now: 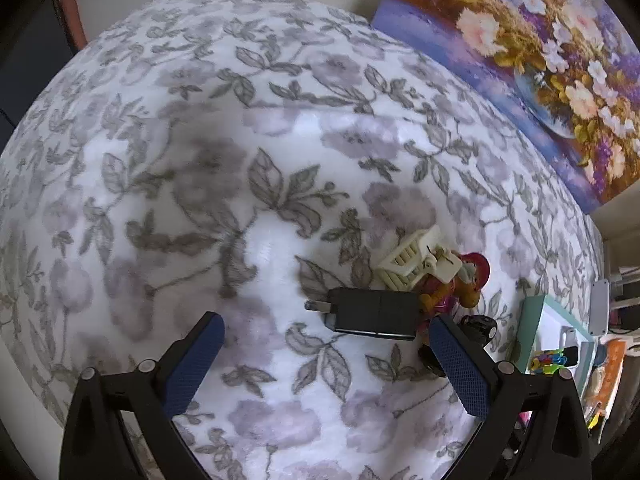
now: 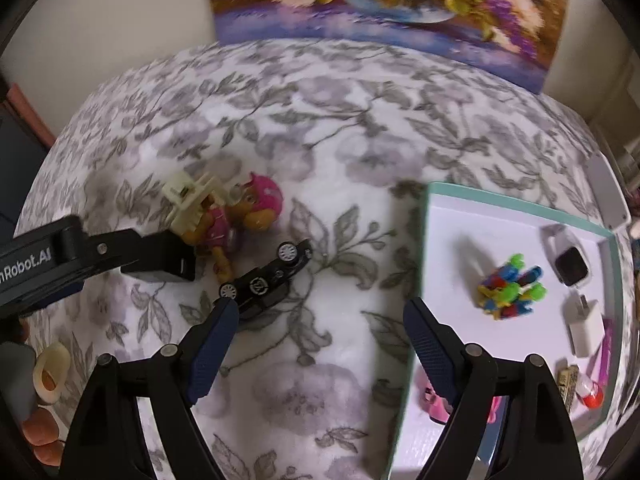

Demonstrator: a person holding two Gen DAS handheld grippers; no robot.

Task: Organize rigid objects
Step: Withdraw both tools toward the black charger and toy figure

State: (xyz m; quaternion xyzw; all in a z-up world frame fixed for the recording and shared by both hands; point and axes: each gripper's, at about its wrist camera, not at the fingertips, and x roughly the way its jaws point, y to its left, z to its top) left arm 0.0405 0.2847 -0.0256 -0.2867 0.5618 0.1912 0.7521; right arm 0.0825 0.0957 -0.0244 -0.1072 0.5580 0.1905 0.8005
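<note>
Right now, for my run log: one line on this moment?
left gripper: open, empty | right gripper: open, empty | black rectangular charger, black toy car: on blanket | teal-rimmed tray: partly filled

Both views are softly lit, moderately bright, with a bluish-white cast on the floral blanket (image 1: 280,140). In the left wrist view a broad dim shadow lies ahead of the left finger, and a small glare patch shines midway ahead of the two fingers. The right wrist view is smeared by motion blur, worst on the flower painting (image 2: 380,8) far ahead of the fingers; the white tray (image 2: 516,216) beyond the right finger is brightest, with a soft shadow beside the colourful toy (image 2: 510,292). Fisheye bending curves everything, and black vignetting fills the corners.
</note>
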